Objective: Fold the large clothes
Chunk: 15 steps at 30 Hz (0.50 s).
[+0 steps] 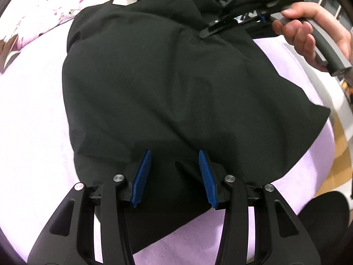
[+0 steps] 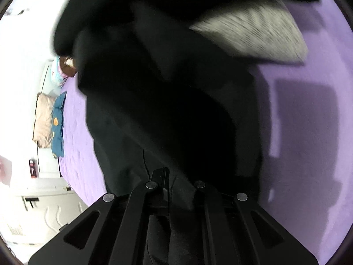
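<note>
A large black garment [image 1: 167, 84] lies spread on a lilac bed cover [image 1: 33, 114]. My left gripper [image 1: 175, 161] hovers over the garment's near edge, its blue pads [image 1: 141, 176] apart with nothing pressed between them. In the left wrist view a hand [image 1: 308, 33] holds my right gripper [image 1: 206, 33] at the garment's far right side. In the right wrist view the right gripper [image 2: 178, 176] is shut on a bunch of the black garment [image 2: 167, 92], which covers its fingertips. A pale grey ribbed lining or cuff [image 2: 253, 37] shows at the top, blurred.
A flowered pink and white cloth [image 1: 44, 15] lies at the far left of the bed. Pillows, one peach [image 2: 44, 119] and one blue [image 2: 58, 121], sit at the bed's far end. White furniture [image 2: 44, 198] stands beside the bed. The bed's edge and wooden floor [image 1: 344, 145] are at right.
</note>
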Motion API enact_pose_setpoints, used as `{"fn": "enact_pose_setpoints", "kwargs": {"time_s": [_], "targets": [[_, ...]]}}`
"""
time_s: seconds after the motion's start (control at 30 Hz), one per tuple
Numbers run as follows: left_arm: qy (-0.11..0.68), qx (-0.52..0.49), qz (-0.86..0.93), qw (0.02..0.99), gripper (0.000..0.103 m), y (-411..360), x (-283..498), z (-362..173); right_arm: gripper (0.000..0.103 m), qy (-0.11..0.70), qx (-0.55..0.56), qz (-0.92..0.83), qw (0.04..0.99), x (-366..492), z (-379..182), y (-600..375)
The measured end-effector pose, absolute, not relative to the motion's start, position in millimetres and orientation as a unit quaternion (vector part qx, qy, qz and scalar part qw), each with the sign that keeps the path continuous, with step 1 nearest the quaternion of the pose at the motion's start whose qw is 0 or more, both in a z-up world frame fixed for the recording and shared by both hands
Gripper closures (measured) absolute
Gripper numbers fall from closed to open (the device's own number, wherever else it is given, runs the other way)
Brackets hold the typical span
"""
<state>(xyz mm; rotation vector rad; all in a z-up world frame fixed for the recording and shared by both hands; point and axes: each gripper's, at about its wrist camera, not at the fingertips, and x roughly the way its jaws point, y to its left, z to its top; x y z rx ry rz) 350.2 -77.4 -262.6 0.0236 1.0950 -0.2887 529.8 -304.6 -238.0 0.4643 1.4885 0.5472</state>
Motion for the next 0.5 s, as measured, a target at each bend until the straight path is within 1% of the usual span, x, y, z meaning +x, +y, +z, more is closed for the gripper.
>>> {"fn": "enact_pose_setpoints", "kwargs": {"time_s": [0.33,0.47,0.5], "targets": [[0.535,-0.006,-0.146,0.832,0.06,-74,385,-271,0.098,0.66,0.175,0.229,0.694,527,-250,-288],[0.539,-0.009,-0.143,0.83,0.059,-86,376,-262,0.096,0.662,0.183,0.223,0.692,515,-249,-289],[0.54,-0.008,-0.142,0.829,0.059,-92,365,-261,0.094,0.661,0.184,0.226,0.692,511,-249,-285]]}}
